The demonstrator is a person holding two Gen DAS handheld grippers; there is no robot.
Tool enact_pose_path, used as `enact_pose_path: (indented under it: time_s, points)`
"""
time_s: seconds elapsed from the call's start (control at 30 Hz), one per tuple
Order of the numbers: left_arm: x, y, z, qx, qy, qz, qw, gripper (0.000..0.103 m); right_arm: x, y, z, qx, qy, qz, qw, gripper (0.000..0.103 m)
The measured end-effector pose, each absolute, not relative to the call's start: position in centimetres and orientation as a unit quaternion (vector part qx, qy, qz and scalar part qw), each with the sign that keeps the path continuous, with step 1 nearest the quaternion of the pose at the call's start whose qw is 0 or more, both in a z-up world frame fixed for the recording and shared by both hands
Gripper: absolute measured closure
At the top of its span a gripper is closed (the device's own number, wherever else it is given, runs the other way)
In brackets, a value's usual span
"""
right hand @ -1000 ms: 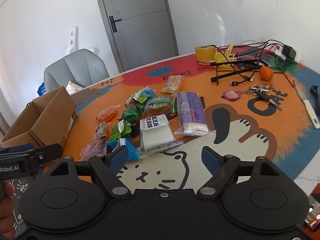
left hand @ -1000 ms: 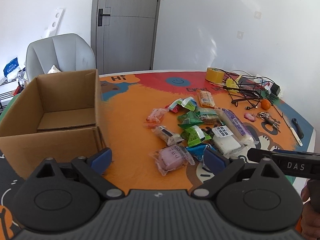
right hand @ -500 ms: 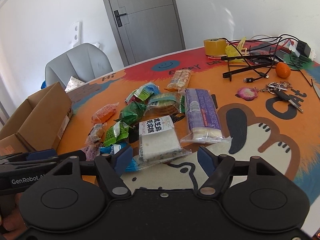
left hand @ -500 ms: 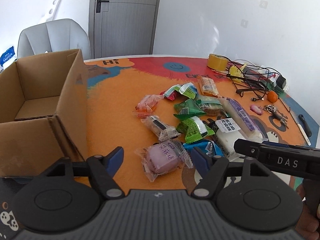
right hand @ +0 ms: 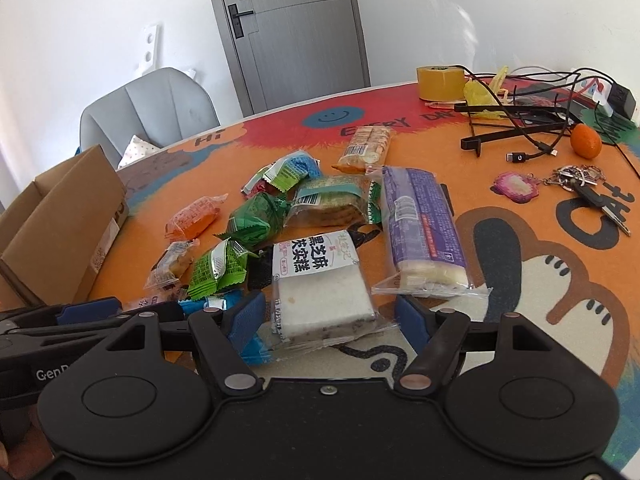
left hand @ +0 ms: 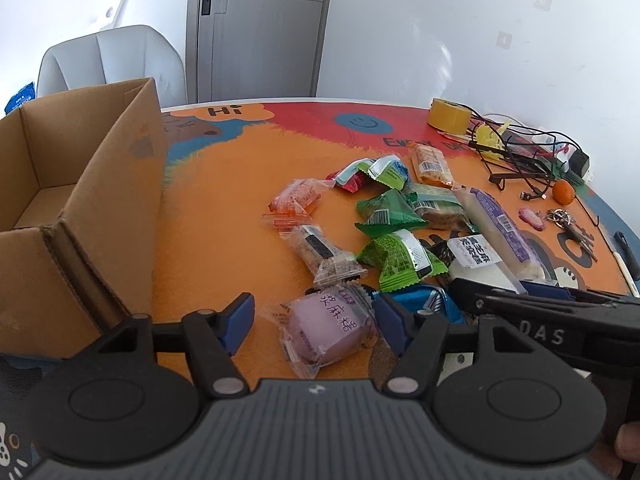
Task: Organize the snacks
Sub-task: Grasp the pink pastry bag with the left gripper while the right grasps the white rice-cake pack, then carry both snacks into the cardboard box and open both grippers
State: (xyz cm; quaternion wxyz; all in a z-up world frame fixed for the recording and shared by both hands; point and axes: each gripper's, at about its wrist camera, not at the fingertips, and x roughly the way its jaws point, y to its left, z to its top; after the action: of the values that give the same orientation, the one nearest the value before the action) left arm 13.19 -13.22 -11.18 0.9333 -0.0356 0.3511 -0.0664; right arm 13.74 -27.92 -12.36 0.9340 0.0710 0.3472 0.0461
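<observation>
A pile of wrapped snacks lies on the orange table mat. My left gripper [left hand: 316, 322] is open, its blue pads either side of a pink mochi packet [left hand: 328, 326] that lies on the mat. My right gripper [right hand: 330, 320] is open around the near end of a white sesame cake packet [right hand: 320, 280]. A long purple packet [right hand: 424, 224] lies to the right of it. Green packets [left hand: 398, 258], an orange packet [left hand: 294, 202] and a blue packet [left hand: 420, 300] lie among them. An open, empty cardboard box [left hand: 76, 200] stands at the left.
A yellow tape roll [right hand: 440, 82], black cables and a stand [right hand: 520, 120], a mandarin [right hand: 585, 141], keys [right hand: 580, 184] and a pink charm [right hand: 516, 186] lie at the right back. A grey chair [left hand: 108, 60] stands behind the table. The right gripper's body [left hand: 560, 320] crosses the left wrist view.
Both grippers have moved forward and down toward the snacks. The left one now straddles the pink packet and the right one the white cake packet. Both stay open.
</observation>
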Motion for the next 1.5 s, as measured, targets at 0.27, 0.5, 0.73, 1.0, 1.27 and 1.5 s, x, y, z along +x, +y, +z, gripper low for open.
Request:
enact_pose_path:
  time_s: [0.27, 0.5, 0.73, 1.0, 1.27, 1.5]
  points:
    - [12.8, -13.1, -11.6, -0.047, 0.343, -0.069, 0.936, 0.051, 13.6, -25.9, -12.9, 0.007, 0.337, 0.027, 0.941, 0.038]
    - [11.9, -13.5, -11.2, -0.044, 0.335, -0.071, 0.938, 0.062, 11.9, -26.3, -12.5, 0.014, 0.333, 0.044, 0.942, 0.053]
    - [10.4, -13.1, -10.5, -0.05, 0.324, -0.068, 0.942, 0.064, 10.0, -27.4, -12.0, 0.054, 0.332, 0.048, 0.941, 0.054]
    - [8.9, -12.2, -8.7, -0.054, 0.295, -0.059, 0.952, 0.065, 8.8, -26.8, -10.1, 0.062, 0.304, 0.056, 0.949, 0.055]
    - [7.5, -10.4, -6.4, -0.06, 0.266, -0.039, 0.961, 0.065, 8.1, -25.0, -8.2, 0.064, 0.28, 0.083, 0.954, 0.055]
    - [6.5, -8.7, -4.4, -0.064, 0.238, -0.023, 0.969, 0.065, 8.0, -22.9, -6.5, 0.06, 0.261, 0.106, 0.958, 0.055]
